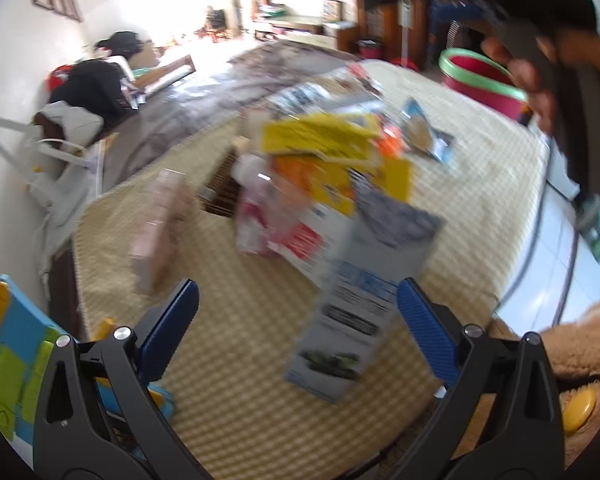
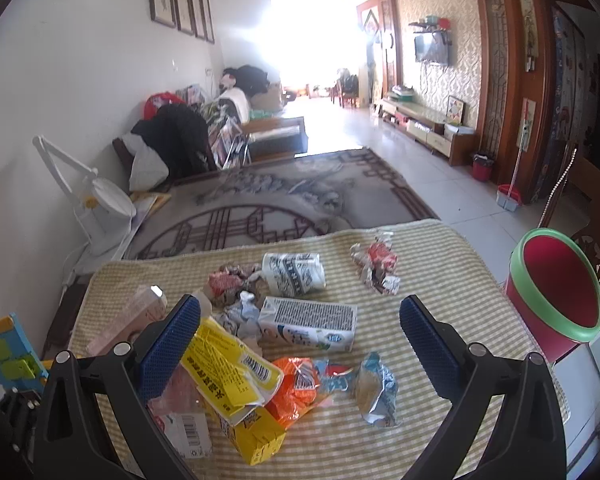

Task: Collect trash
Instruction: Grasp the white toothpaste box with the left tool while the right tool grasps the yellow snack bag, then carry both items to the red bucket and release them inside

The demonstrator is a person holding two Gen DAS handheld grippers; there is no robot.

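A heap of trash lies on a yellow checked mat (image 2: 440, 280): a yellow wrapper (image 2: 228, 368), an orange wrapper (image 2: 300, 388), a white carton (image 2: 308, 322), a crumpled blue-silver packet (image 2: 374, 388) and crumpled paper (image 2: 376, 266). My right gripper (image 2: 300, 316) hangs open above the heap, nothing between its fingers. The left wrist view is blurred: my left gripper (image 1: 298, 302) is open over the mat (image 1: 240, 380), with a grey-blue carton (image 1: 360, 300) lying between and beyond its fingers, untouched as far as I can tell. The yellow wrapper (image 1: 320, 140) lies further off.
A red bin with a green rim (image 2: 556, 292) stands right of the mat; it shows too in the left wrist view (image 1: 480, 80), next to a hand (image 1: 540, 76) holding the other gripper. A pink box (image 2: 128, 320) lies at the mat's left. A colourful toy (image 1: 12, 360) sits at left.
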